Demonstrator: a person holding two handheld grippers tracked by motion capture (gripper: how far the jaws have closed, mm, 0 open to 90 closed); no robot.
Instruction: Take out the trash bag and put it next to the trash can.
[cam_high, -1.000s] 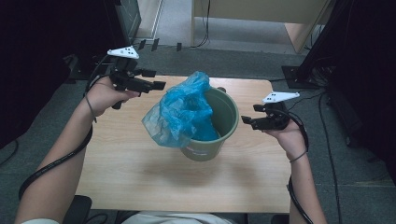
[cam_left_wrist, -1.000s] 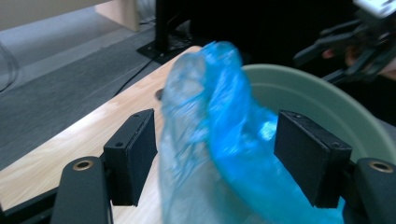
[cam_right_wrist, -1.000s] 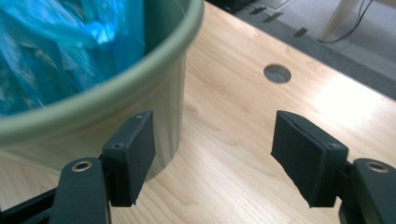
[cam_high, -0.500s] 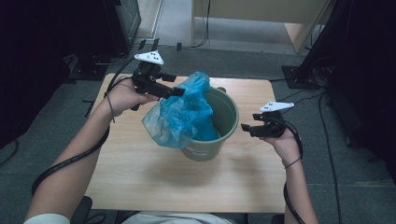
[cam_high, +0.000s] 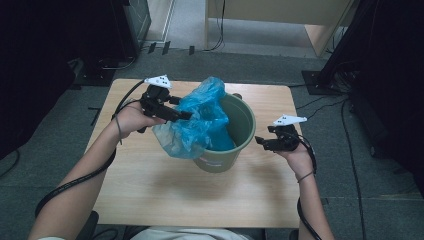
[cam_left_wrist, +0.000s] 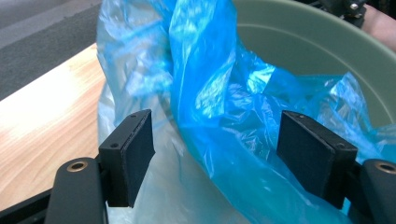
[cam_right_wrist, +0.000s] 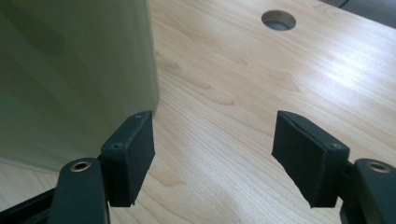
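Note:
A green bucket stands mid-table with a crumpled blue plastic bag draped over its left rim and down inside. My left gripper reaches into the bag from the left. In the left gripper view its jaws stand wide around a fold of the bag, the pads apart from the film, the bucket's inner wall behind. My right gripper hovers just right of the bucket, open and holding nothing. In the right gripper view the bucket's outer wall is beside its left pad.
The wooden table has bare room in front of and to the right of the bucket. A round cable hole lies in the top behind the bucket. Dark cabinets and floor cables surround the table.
The left gripper has moved right and down until its jaws straddle the bag. The right gripper has sunk beside the bucket's wall. The bucket has stayed put.

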